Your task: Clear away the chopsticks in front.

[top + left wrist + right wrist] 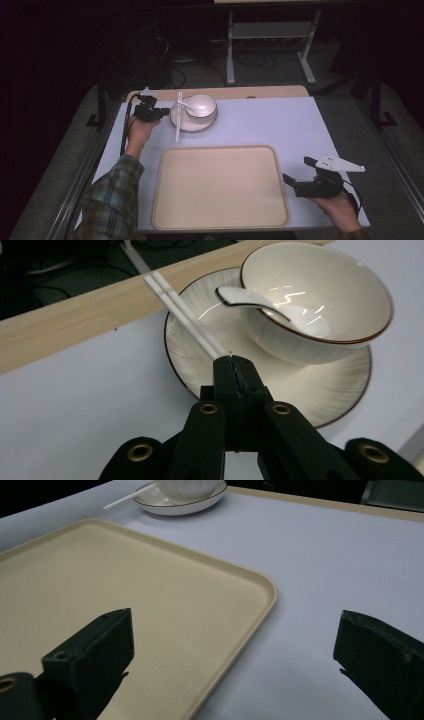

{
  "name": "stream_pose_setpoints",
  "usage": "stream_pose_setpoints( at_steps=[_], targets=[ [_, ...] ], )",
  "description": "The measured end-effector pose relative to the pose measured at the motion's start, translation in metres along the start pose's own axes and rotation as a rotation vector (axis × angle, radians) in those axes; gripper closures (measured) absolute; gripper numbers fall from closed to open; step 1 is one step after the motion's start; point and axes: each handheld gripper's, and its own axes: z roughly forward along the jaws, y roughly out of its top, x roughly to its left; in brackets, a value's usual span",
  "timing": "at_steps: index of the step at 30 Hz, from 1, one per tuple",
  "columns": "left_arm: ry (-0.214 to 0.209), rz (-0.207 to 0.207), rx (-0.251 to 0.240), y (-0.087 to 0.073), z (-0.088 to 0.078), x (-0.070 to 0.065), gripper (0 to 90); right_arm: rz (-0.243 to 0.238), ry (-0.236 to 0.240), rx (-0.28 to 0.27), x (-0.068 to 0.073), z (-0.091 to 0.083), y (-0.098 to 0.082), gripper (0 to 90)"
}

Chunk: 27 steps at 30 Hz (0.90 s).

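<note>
1. The table (300, 125) carries everything. The beige tray (220, 186) lies on its near part and is my landmark. Nothing lies in the tray, so any drop short of it lands on bare table.
2. The plate (210, 340) sits beyond the tray's far left corner, near the table's wooden back edge. If the chopsticks are dragged rather than lifted, they could nudge the plate toward that edge.
3. The bowl (320, 285) stands on the plate, toward its right side, with a spoon (250, 299) resting inside. A careless sweep of the sticks could clip the spoon handle and flip it out.
4. The right gripper (296, 174) hovers just off the tray's right edge with its jaws spread wide and nothing between them. Its risk is small, unless it swings in and bumps the tray.
5. The left gripper (235, 362), beyond the tray's far left corner, has its jaws pressed together on the pair of white chopsticks (182, 310), pinching them at the plate's left rim. The grip is narrow and near one end, so I judge the sticks may pivot, scissor apart, or slip out one at a time when raised.
</note>
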Motion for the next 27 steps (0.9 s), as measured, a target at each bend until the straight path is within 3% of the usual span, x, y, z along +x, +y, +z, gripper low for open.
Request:
stream_pose_setpoints(
  at_steps=[5,6,10,18,23,27],
  targets=[
    [0.004,-0.013,0.017,0.001,0.010,0.004,89.8,-0.001,-0.006,0.002,-0.001,0.000,-0.001,2.2],
    [0.022,-0.005,0.024,0.005,0.014,0.006,89.8,0.000,-0.008,0.004,-0.002,0.000,-0.001,2.2],
    [0.028,-0.010,0.040,0.012,0.021,0.011,89.7,0.002,-0.014,0.007,-0.003,-0.001,-0.002,2.2],
    [0.027,-0.063,0.026,0.006,0.037,0.018,89.8,0.005,-0.014,0.007,-0.002,-0.002,-0.003,2.2],
    [0.034,-0.080,-0.016,0.009,0.040,0.019,89.8,0.004,-0.017,0.005,-0.003,-0.003,-0.003,2.2],
    [0.038,-0.073,0.011,0.014,0.047,0.017,89.8,0.004,-0.017,0.003,-0.003,-0.003,-0.002,2.2]
  ],
)
